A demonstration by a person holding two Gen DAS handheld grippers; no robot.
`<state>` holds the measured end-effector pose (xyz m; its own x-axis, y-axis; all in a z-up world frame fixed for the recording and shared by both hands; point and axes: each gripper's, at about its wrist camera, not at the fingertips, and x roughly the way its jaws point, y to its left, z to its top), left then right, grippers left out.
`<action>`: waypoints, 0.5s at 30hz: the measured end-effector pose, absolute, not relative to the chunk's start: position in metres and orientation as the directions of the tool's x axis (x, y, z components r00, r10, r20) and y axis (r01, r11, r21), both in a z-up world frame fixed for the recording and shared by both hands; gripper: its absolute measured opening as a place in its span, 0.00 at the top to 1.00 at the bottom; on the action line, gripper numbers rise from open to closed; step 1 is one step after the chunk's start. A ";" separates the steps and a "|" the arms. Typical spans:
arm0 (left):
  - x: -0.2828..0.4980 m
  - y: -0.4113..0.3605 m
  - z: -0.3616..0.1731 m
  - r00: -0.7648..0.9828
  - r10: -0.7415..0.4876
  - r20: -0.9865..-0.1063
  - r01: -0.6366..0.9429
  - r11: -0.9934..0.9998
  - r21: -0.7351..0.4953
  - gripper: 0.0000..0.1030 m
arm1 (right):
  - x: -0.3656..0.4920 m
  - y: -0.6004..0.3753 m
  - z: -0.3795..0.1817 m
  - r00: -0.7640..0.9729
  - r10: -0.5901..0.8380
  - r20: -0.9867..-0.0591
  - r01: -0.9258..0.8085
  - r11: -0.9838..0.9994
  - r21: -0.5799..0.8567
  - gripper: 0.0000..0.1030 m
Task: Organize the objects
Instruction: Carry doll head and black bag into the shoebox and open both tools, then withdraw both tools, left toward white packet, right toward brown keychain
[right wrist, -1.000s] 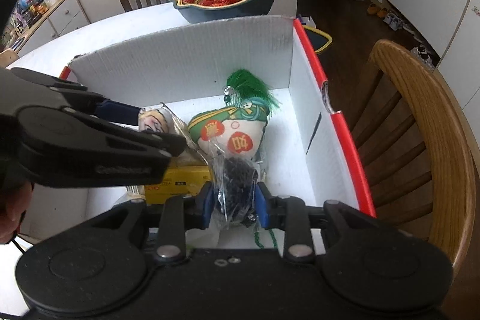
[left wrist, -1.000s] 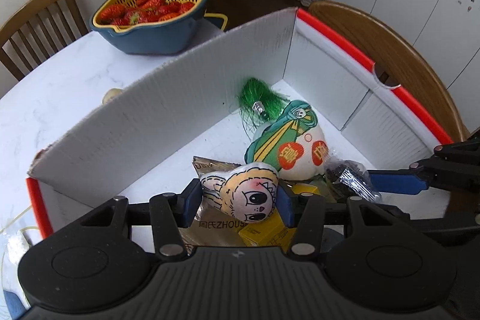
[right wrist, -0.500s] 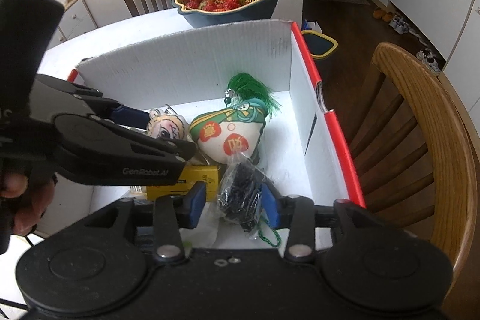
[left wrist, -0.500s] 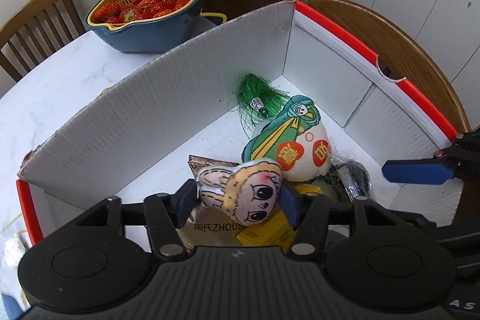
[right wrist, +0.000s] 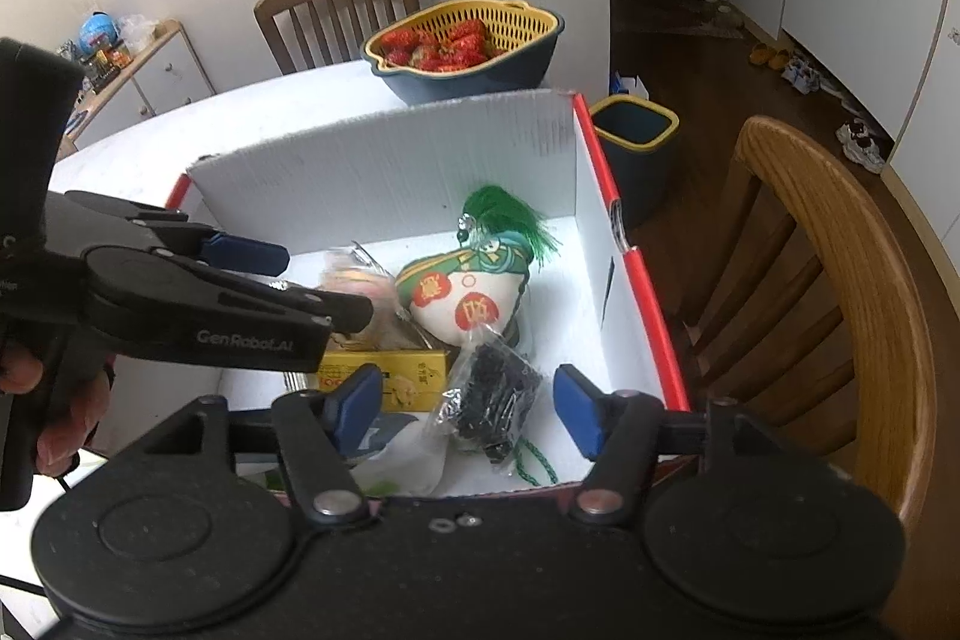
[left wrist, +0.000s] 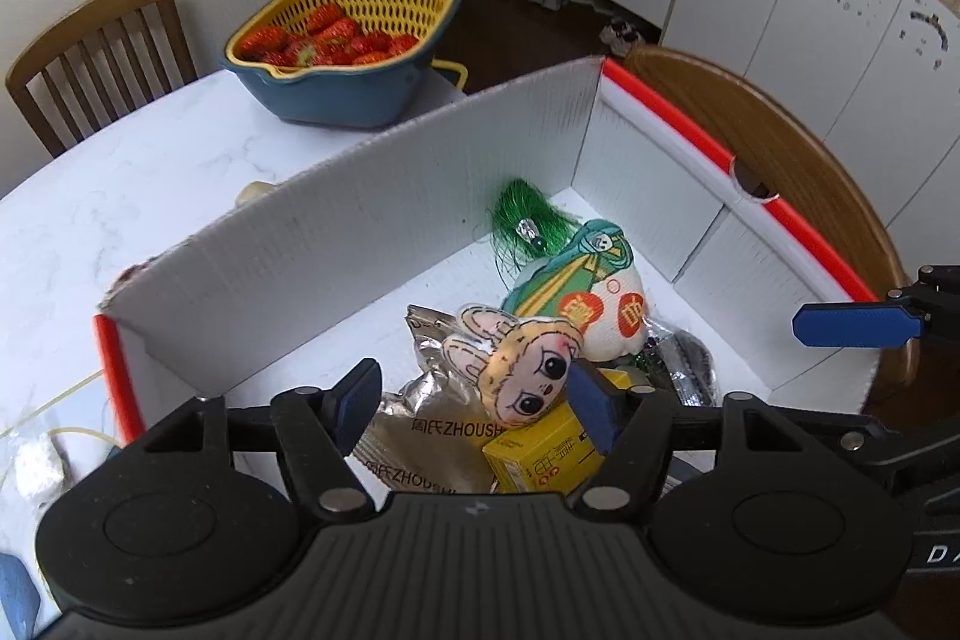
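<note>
Box [left wrist: 360, 244] on the surface [left wrist: 120, 196], doll [left wrist: 522, 370], pouch [left wrist: 576, 292], carton [left wrist: 540, 454] and packet [left wrist: 432, 430] inside it, strawberry colander [left wrist: 348, 58] behind the box, chair [right wrist: 828, 280] right of it.

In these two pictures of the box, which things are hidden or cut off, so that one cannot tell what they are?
- Silver packet: left wrist view, its lower part is behind the left gripper; print partly readable.
- Yellow carton: right wrist view, the left gripper's arm covers its top.
- Small pale object on the table: left wrist view, the box wall hides most of it.
- Right gripper: left wrist view shows one finger only, cut by the edge.
</note>
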<state>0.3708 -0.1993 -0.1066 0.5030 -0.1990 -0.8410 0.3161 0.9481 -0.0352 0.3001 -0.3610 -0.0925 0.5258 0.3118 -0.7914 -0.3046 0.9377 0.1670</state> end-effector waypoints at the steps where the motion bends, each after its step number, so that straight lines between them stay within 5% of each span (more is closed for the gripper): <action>1: 0.368 -0.197 -0.104 0.509 -0.203 -0.837 0.311 0.949 -0.040 0.33 | 0.298 -0.361 -0.091 0.528 0.316 -0.788 -0.305 0.937 0.171 0.39; 15: 0.320 -0.162 -0.062 0.580 -0.250 -0.775 0.284 0.954 -0.095 0.32 | 0.273 -0.348 -0.060 0.576 0.368 -0.730 -0.351 0.918 0.185 0.24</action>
<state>0.3200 -0.1624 -0.0624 0.5804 -0.2501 -0.7750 0.2838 0.9541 -0.0954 0.2726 -0.3478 -0.0600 0.5764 0.3676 -0.7298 -0.3514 0.9178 0.1848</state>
